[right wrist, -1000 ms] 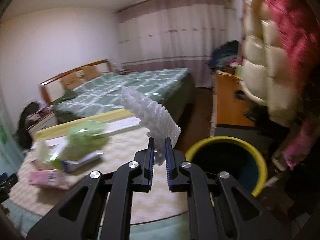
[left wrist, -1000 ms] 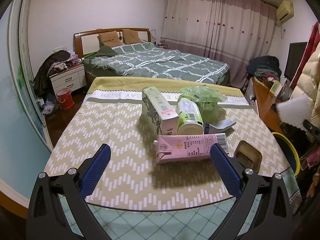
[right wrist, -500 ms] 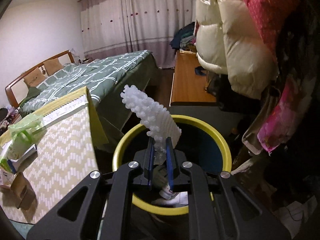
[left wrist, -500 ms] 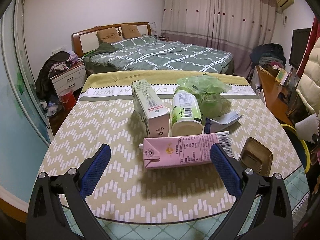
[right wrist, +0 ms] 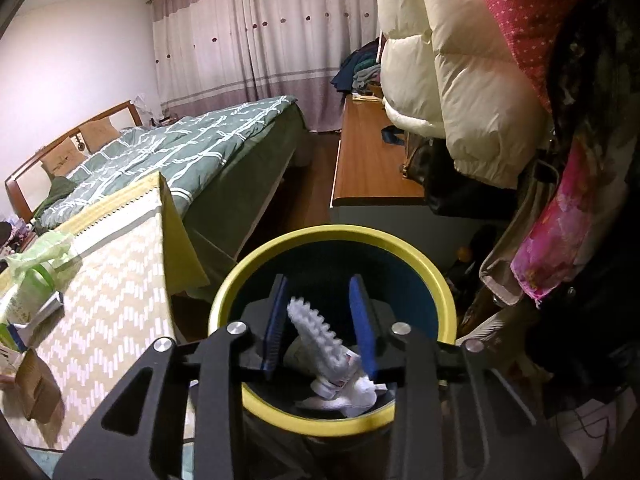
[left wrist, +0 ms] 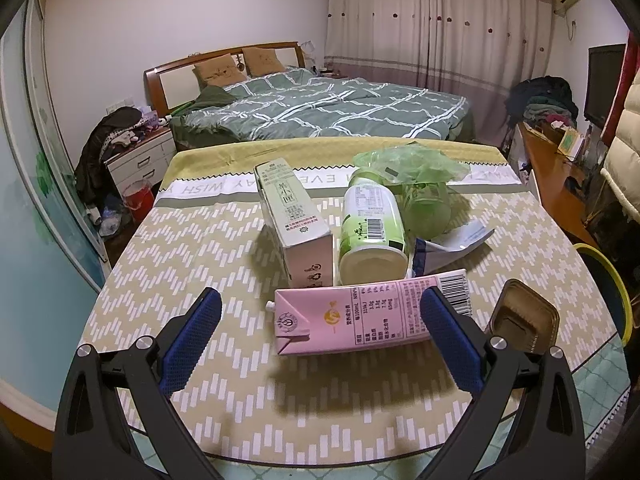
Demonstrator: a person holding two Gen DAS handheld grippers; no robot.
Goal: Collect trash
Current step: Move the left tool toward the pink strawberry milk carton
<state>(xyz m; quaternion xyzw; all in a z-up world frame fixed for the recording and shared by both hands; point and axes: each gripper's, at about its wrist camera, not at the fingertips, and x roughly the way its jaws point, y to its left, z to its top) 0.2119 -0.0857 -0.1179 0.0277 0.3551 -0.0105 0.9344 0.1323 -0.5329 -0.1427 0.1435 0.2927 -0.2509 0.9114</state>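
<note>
right gripper (right wrist: pixel 320 320) jaws have just been opening, foam (right wrist: pixel 320 338) loose between them, probably dropping into the bin (right wrist: pixel 248 280). left gripper (left wrist: pixel 320 316) gapes (empty) before the pink carton (left wrist: pixel 360 320), lower centre; cartons left.

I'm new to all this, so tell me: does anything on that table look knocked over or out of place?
Yes. The pink carton, the green-labelled bottle and the pale green carton all lie on their sides on the table, with a crumpled green bag behind. Nothing looks spilled.
</note>
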